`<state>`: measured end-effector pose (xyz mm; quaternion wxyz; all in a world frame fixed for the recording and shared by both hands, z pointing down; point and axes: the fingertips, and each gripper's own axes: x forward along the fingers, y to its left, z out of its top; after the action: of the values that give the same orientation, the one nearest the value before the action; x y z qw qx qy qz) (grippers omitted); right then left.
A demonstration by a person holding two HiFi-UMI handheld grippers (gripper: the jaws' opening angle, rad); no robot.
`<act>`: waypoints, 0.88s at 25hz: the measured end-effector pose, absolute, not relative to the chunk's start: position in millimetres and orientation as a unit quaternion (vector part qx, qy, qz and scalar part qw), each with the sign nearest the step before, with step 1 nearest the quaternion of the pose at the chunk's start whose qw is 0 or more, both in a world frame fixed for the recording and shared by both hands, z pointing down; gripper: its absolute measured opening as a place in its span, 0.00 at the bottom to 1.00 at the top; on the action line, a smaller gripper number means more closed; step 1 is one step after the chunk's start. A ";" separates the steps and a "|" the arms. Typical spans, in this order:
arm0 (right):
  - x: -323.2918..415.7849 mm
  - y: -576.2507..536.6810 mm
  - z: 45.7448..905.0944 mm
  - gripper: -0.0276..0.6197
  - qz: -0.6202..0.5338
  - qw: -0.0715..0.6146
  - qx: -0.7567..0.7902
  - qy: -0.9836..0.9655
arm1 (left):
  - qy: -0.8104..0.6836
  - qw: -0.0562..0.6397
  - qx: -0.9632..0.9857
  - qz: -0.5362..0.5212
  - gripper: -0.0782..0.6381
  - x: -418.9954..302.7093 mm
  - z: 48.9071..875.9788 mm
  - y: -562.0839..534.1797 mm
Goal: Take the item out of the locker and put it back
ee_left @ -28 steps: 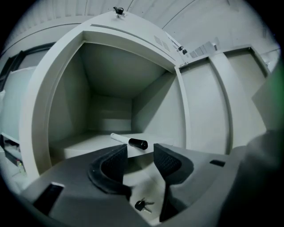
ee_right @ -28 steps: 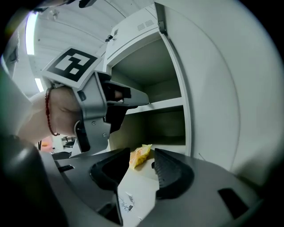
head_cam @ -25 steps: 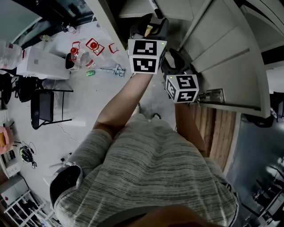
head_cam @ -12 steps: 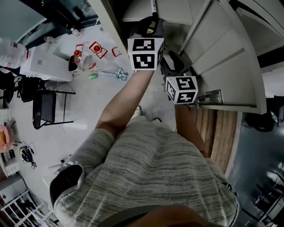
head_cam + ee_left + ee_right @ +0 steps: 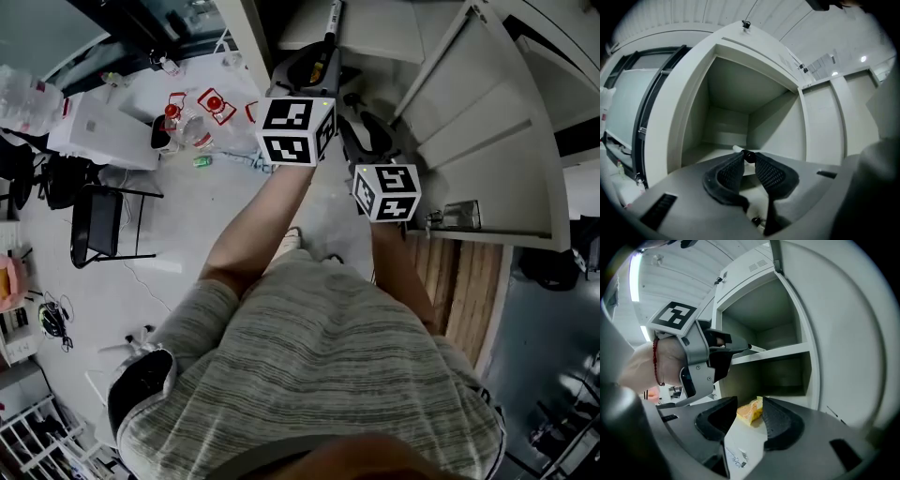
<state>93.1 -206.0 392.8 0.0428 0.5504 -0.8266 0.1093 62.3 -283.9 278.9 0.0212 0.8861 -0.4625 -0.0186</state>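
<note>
The item is a white marker pen with a black end [image 5: 742,152], over the shelf of the upper locker compartment [image 5: 736,117]. My left gripper [image 5: 749,158] has just been closing and its pads now pinch the pen's black end. From the head view the pen [image 5: 330,23] sticks out beyond the left gripper [image 5: 323,58] at the locker mouth. My right gripper [image 5: 751,404] stands open before the lower compartment, where a yellow-orange packet [image 5: 750,411] lies on the shelf just past its tips. The right gripper [image 5: 370,131] hangs lower, beside the open door.
The grey locker door [image 5: 487,122] swings open to the right, its latch [image 5: 455,216] near my right hand. Down on the floor at the left stand a black chair [image 5: 98,225], a white box [image 5: 108,131] and red-and-clear clutter [image 5: 192,108]. The left gripper's marker cube [image 5: 674,315] fills the right gripper view's left.
The left gripper has drawn back a little from the locker with the pen, which now shows more beyond its tips. The right gripper has kept still.
</note>
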 end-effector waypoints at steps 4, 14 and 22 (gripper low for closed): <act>81.8 -206.7 389.2 0.32 0.109 0.044 0.548 -0.828 | -0.454 0.011 0.889 -0.056 0.21 49.8 259.5 -277.2; 76.2 -216.9 384.9 0.32 0.106 0.040 0.551 -0.827 | -0.426 -0.049 0.896 -0.116 0.21 39.7 195.1 -246.6; 75.6 -219.8 383.1 0.32 0.107 0.036 0.560 -0.821 | -0.423 -0.018 0.900 -0.101 0.21 37.3 210.2 -260.3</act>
<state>75.6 -219.8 383.1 0.0363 0.5596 -0.8210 0.1070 37.3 -260.3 210.2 -0.0179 0.9004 -0.4228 -0.1009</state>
